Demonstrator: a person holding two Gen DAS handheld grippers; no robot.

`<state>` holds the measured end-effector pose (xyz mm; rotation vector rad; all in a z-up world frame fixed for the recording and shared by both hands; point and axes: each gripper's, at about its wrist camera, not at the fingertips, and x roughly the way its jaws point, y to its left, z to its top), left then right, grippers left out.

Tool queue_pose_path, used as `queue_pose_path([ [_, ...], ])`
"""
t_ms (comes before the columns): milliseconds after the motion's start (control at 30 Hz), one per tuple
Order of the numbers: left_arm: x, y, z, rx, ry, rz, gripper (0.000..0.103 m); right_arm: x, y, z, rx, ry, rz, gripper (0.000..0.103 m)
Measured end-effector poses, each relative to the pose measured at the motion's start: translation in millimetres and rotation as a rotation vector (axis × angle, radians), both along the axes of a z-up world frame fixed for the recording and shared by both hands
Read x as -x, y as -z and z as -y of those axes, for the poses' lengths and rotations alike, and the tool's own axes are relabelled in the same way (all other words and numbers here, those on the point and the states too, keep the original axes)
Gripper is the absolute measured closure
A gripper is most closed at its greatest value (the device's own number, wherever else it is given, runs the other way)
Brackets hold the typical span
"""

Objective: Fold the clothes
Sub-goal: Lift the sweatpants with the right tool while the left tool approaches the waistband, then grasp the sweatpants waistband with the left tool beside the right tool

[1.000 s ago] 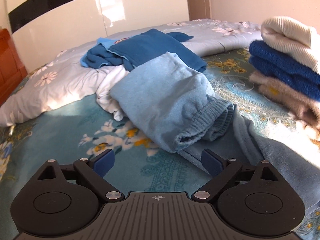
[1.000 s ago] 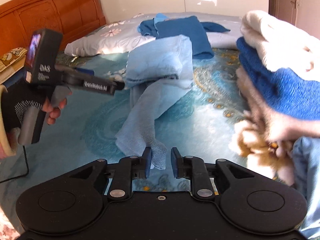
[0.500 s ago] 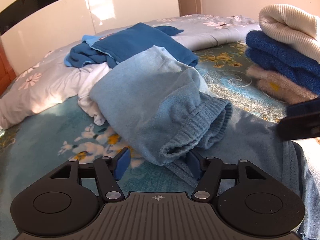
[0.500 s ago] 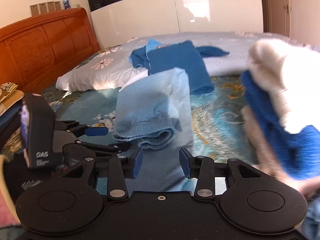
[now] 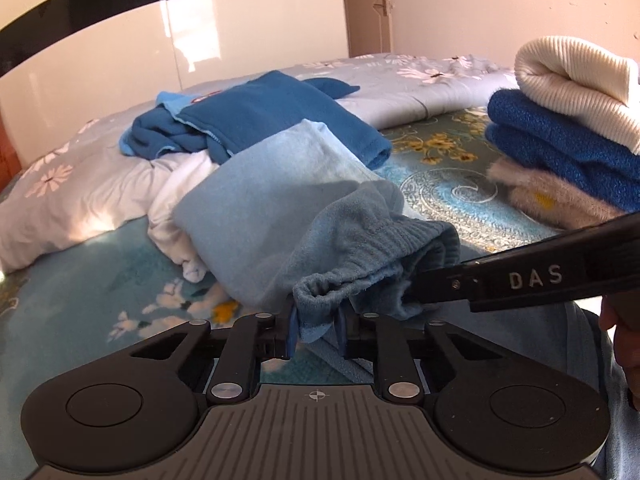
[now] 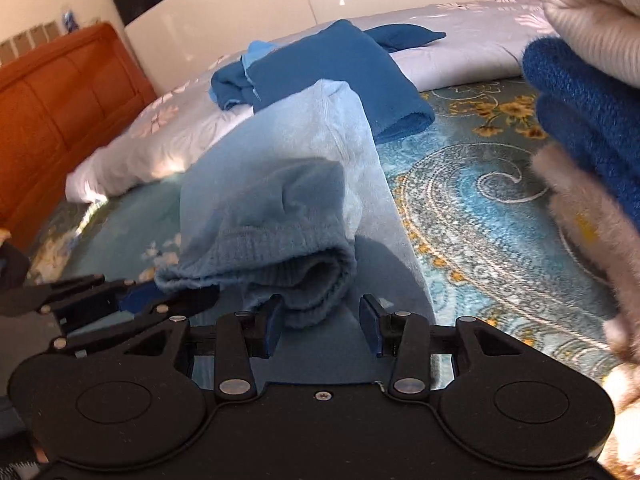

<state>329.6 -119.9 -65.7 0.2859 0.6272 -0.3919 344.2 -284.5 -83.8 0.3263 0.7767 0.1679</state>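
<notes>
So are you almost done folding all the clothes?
Partly. Three folded things sit in a stack. The left gripper is shut on the ribbed waistband of the light blue pants, and the right gripper is open at it. The dark blue top lies unfolded.

**Matte black grippers with blue finger pads**

The left gripper [image 5: 316,330] has a matte black body with a ribbed grey plate at its centre, marked by a small crosshair emblem. Two round black discs with recessed circles flank the plate. Angular black linkage arms carry silver pivot screws and end in blue fingers [image 5: 291,330].

The right gripper [image 6: 320,326] has the same build: smooth black centre plate with one small screw, round discs either side, silver pivots on the linkages, dark blue pads [image 6: 370,326]. Seen from the left wrist view, its black side bar bears raised white letters "DAS" and a small screw.
</notes>
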Motion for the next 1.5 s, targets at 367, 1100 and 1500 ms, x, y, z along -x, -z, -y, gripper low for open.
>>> queue_pose_path([
  [367, -4.3, 3.2, 15.6, -0.145, 0.067, 0.104, 0.066, -6.6, -0.7, -8.1, -0.031, 0.003, -0.034, 0.064],
  [1100, -21.8, 6.2, 5.4, -0.02, 0.019, 0.047, 0.085, -18.5, 3.8, 11.7, -0.193, 0.153, -0.058, 0.077],
  [1500, -2.8, -30.1, -11.6, 0.04, -0.1, 0.129, 0.091, -2.0, -36.9, -10.0, 0.165, 0.087, 0.138, 0.091],
])
